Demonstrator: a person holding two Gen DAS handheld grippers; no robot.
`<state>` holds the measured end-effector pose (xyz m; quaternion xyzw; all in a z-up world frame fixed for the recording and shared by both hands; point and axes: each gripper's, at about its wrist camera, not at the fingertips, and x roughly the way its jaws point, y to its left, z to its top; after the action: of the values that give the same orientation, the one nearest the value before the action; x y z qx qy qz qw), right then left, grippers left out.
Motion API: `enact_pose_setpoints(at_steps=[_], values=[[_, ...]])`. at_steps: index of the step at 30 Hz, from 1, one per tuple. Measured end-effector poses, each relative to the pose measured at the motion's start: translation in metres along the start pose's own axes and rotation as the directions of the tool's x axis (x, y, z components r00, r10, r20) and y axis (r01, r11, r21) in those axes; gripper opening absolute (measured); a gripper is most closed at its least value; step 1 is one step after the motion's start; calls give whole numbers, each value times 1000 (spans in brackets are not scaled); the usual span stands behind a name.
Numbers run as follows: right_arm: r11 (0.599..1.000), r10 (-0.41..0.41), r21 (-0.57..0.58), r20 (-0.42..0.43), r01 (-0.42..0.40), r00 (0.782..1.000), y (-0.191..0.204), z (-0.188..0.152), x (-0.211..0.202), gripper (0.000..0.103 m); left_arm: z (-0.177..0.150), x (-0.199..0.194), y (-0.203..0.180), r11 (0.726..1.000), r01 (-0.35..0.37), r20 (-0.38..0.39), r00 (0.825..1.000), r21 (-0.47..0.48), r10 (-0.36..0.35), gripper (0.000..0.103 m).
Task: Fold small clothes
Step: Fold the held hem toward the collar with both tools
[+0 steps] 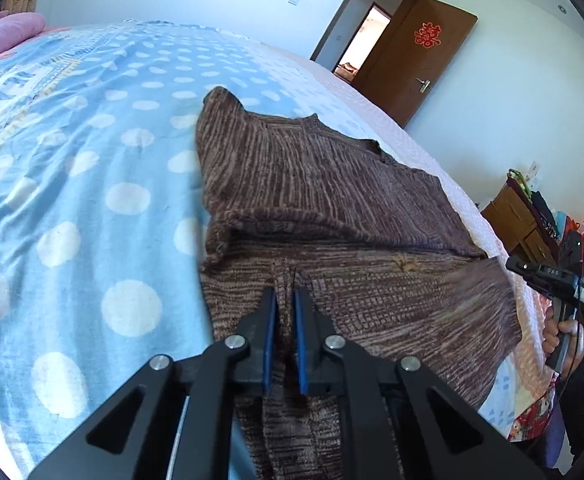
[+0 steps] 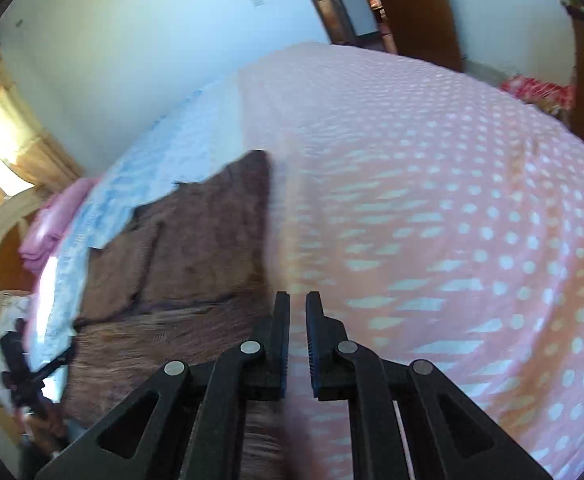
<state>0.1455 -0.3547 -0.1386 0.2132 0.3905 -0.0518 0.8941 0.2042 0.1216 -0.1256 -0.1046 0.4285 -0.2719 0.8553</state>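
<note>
My left gripper (image 1: 285, 294) pinches the brown knit sweater's (image 1: 332, 208) near hem; my right gripper (image 2: 298, 300), pressed together and holding nothing, hangs over the open pink dotted blanket (image 2: 452, 200).

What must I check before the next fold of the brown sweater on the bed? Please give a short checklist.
1. Left gripper pinches the brown sweater: ok, knit between its blue pads.
2. Right gripper holds sweater: not ok, nothing between its fingers.
3. Top part already folded down: ok.
4. Sweater lies fully on the bed: cannot tell, near edge hidden.
5. Right wrist view sharp: not ok, blurred.
</note>
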Motion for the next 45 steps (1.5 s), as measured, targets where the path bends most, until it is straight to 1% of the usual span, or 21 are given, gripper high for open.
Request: enact_pose_setpoints(at_steps=[2, 4, 5, 6, 8, 11, 14, 15, 16, 17, 18, 19, 20, 21, 22, 27, 32, 35, 39, 42, 45], values=[[1000, -28, 7, 3, 28, 1000, -3, -2, -4, 11, 0, 0, 2, 1000, 10, 1, 1000, -11, -10, 10], [1000, 16, 0, 4, -16, 1000, -4, -6, -12, 28, 0, 1, 4, 1000, 18, 0, 1000, -21, -18, 10], [999, 30, -24, 6, -30, 1000, 1, -8, -15, 44, 0, 2, 4, 1000, 21, 1, 1000, -23, -21, 10], [997, 40, -69, 8, -40, 999, 10, -11, -18, 55, 0, 1, 5, 999, 26, 2, 1000, -24, -26, 11], [988, 14, -153, 10, -12, 1000, 25, -13, -17, 61, -2, 0, 7, 999, 38, 7, 999, -33, -37, 13], [972, -18, -236, 9, 20, 1000, 43, -15, -1, 61, -2, -1, 8, 997, 62, 9, 998, -42, -62, 15], [959, -31, -282, -40, 18, 999, 54, -19, 25, 59, -2, -3, 1, 997, 77, 3, 997, -2, -77, 32], [953, -47, -302, -50, 29, 998, 57, -21, 33, 40, -2, -3, -3, 997, 73, 0, 997, 21, -73, 40], [942, -71, -333, -64, 46, 995, 59, -24, 41, 29, -2, -1, -8, 997, 57, -5, 998, 49, -57, 42], [932, -84, -357, -65, 56, 994, 63, -27, 45, 25, -2, 0, -12, 997, 39, -10, 999, 70, -38, 42], [927, -94, -368, -42, 72, 995, 66, -29, 42, 17, -2, 1, -14, 996, 27, -12, 1000, 84, -26, 41], [924, -105, -373, -31, 86, 994, 68, -30, 40, 13, -3, 1, -16, 995, 25, -11, 1000, 95, -24, 37], [923, -116, -371, -14, 103, 993, 71, -31, 35, 13, -3, 1, -17, 995, 21, -7, 1000, 100, -20, 35], [922, -124, -368, 12, 120, 992, 73, -34, 30, 13, -3, 1, -16, 995, 18, -5, 1000, 97, -17, 15], [921, -126, -367, 42, 133, 991, 76, -37, 20, 13, -4, 2, -15, 996, 15, -7, 1000, 91, -14, 10], [915, -109, -371, 143, 155, 984, 92, -46, -14, 10, -7, -9, -21, 995, -3, 44, 999, 102, -1, 10], [910, -97, -370, 242, 184, 965, 102, -49, -51, 10, -6, -30, -24, 999, 3, 119, 993, 50, -9, 10], [905, -94, -374, 287, 201, 953, 110, -47, -63, 10, 1, -43, -27, 1000, 6, 161, 987, 29, -11, 10], [899, -68, -393, 313, 194, 947, 121, -33, -66, 10, 19, -51, -33, 1000, 12, 197, 980, 23, -16, 10], [890, -61, -408, 336, 204, 940, 132, -15, -60, 10, 38, -48, -35, 1000, -17, 213, 977, 17, 13, 10], [885, -52, -420, 340, 201, 939, 143, 8, -43, 10, 57, -43, -29, 999, -38, 227, 973, -13, 40, 10]])
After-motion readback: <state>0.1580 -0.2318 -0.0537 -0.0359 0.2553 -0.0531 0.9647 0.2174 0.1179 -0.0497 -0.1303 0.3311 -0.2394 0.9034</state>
